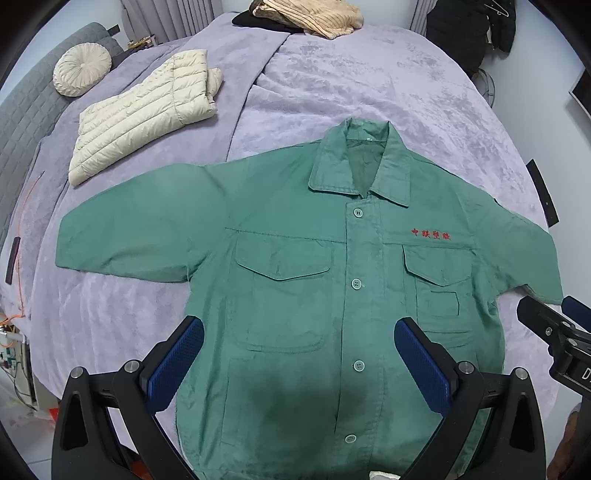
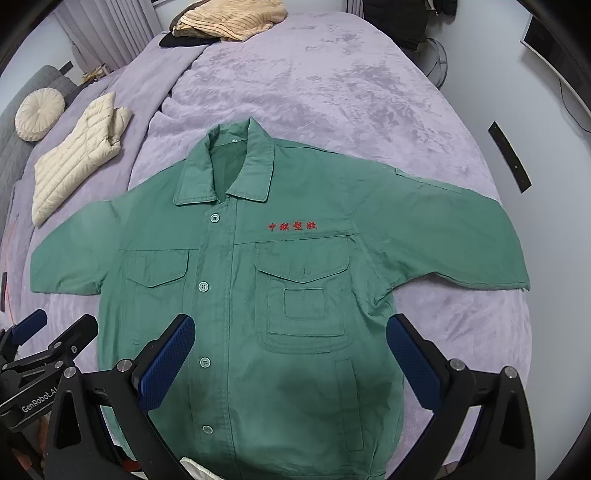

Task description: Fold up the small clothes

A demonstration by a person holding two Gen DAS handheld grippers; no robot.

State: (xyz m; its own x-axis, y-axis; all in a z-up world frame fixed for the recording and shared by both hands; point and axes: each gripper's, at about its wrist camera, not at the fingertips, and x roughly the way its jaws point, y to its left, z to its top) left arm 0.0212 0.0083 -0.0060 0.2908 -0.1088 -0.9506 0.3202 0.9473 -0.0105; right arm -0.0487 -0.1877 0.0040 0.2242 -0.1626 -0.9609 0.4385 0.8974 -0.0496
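Nearest the cameras, the left gripper [image 1: 299,362] is hovering over the lower front of the green shirt [image 1: 295,258], its two blue-padded fingers [image 1: 177,365] spread wide apart and holding nothing; the right gripper [image 2: 291,358] is likewise hanging above the hem region with its fingers [image 2: 413,365] standing wide open and empty. Each tool is appearing at the edge of the other's view, the two held side by side at the near edge of the bed. The green shirt [image 2: 258,277] is lying flat and face up on the lilac bedspread [image 1: 369,85], buttoned down the front, both short sleeves stretched out to left and right, the collar pointing away, and the hem running out of frame at the near edge. Red embroidered characters [image 2: 292,226] are showing above one flapped chest pocket [image 2: 303,269]. Farther off and to the left, a folded cream quilted jacket [image 1: 144,110] is resting on the bedspread, well apart from the shirt, with a round pleated cushion [image 1: 82,69] beyond it near the grey headboard [image 1: 22,122]. At the far end, a tan ribbed garment [image 2: 229,18] is lying heaped over something dark.
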